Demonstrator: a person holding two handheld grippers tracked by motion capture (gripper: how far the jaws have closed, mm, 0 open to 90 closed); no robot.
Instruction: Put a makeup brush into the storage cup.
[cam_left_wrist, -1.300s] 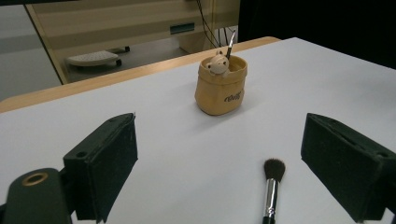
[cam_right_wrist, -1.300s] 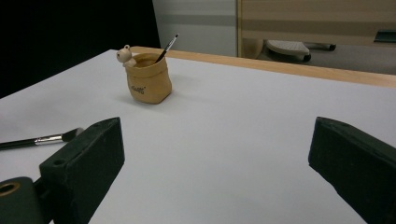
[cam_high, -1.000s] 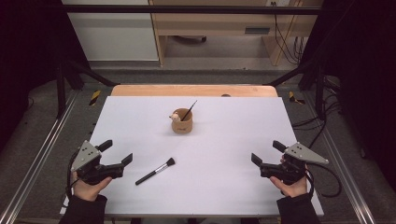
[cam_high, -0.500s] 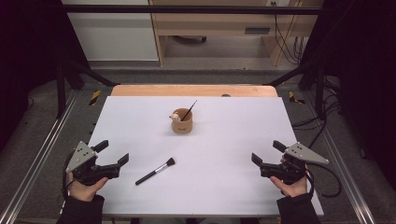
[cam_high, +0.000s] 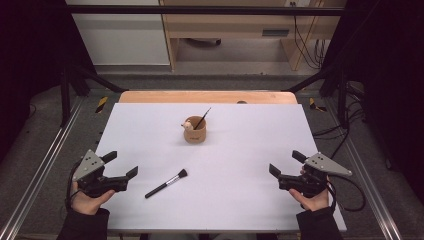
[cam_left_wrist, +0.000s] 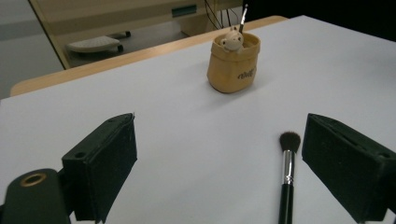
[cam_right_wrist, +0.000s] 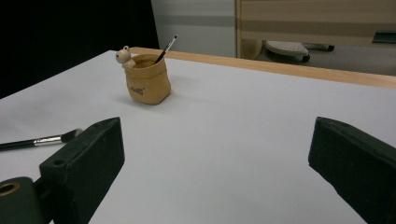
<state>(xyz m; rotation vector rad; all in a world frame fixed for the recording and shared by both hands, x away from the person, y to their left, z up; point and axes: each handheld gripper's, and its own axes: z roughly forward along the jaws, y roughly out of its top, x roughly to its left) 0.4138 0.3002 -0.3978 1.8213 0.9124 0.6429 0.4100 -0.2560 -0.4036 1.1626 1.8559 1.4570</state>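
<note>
Brush (cam_high: 167, 184) lies low centre-left; left gripper (cam_high: 121, 170), jaws wide, should straddle its handle; right gripper (cam_high: 285, 166) waits wide, empty.

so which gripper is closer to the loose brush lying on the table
Left. The left gripper sits just left of the brush, whose handle end points toward it. The right gripper is far off on the brush's other side, across bare table.

Brush (cam_high: 166, 184) on table (cam_high: 250, 150) – near left gripper (cam_high: 121, 166); cup (cam_high: 195, 132) behind, mid-table.
</note>
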